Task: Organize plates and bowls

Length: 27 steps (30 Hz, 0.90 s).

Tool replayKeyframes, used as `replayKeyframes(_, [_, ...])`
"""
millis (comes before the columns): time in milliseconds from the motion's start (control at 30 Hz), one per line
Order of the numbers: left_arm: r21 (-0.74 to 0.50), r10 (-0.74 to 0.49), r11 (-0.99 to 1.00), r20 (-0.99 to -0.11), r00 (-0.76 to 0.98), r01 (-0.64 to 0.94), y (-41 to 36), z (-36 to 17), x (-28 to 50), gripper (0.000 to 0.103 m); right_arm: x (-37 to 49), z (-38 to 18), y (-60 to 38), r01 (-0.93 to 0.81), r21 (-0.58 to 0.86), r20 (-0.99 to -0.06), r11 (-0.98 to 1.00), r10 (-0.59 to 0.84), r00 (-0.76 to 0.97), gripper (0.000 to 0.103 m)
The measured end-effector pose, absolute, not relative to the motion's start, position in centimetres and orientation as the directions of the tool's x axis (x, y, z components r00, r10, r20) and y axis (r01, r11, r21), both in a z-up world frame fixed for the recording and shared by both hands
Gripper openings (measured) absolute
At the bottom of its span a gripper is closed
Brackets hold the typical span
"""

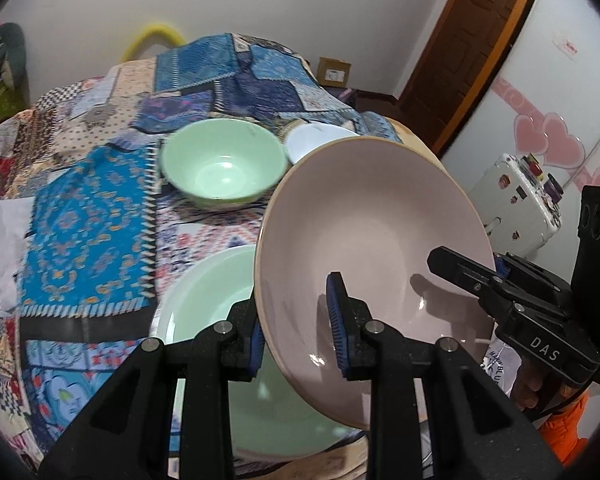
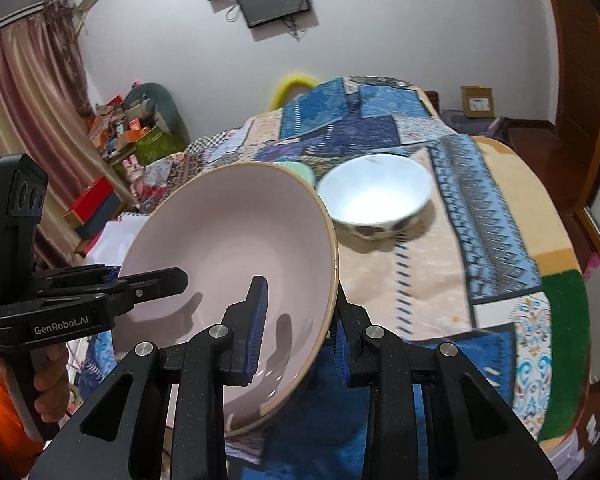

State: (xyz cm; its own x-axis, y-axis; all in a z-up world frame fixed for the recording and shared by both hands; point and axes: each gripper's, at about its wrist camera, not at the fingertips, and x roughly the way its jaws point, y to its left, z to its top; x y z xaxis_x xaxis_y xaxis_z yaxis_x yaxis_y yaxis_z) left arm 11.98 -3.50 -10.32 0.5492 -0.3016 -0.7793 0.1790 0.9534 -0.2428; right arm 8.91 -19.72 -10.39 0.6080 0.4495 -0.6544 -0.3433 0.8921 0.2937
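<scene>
A large pink bowl (image 1: 372,220) is held tilted above the patchwork-covered bed. My left gripper (image 1: 298,324) is shut on its left rim, one pad inside and one outside. My right gripper (image 2: 300,336) is shut on its opposite rim; it shows in the left wrist view (image 1: 476,280) at the right. The pink bowl fills the middle of the right wrist view (image 2: 228,248), where my left gripper (image 2: 140,286) clamps the left rim. A pale green plate (image 1: 208,292) lies under the bowl. A green bowl (image 1: 222,164) and a white bowl (image 2: 376,196) stand behind.
The patchwork cover (image 1: 88,232) spans the bed. White paper (image 1: 0,248) lies at the left edge. A wooden door (image 1: 468,40) and a white appliance with heart stickers (image 1: 556,80) stand to the right. Boxes and toys (image 2: 132,136) are piled by the curtain.
</scene>
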Motion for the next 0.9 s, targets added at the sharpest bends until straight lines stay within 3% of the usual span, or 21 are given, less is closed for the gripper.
replayKeyframes(900, [-0.241,-0.162,0.968,-0.804,0.572,-0.065,11.6,-12.7,4.9,0.028,7.8,-12.5,-5.4,-0.556,0.263,-0.714,0.789,0.546,0.438,0.027])
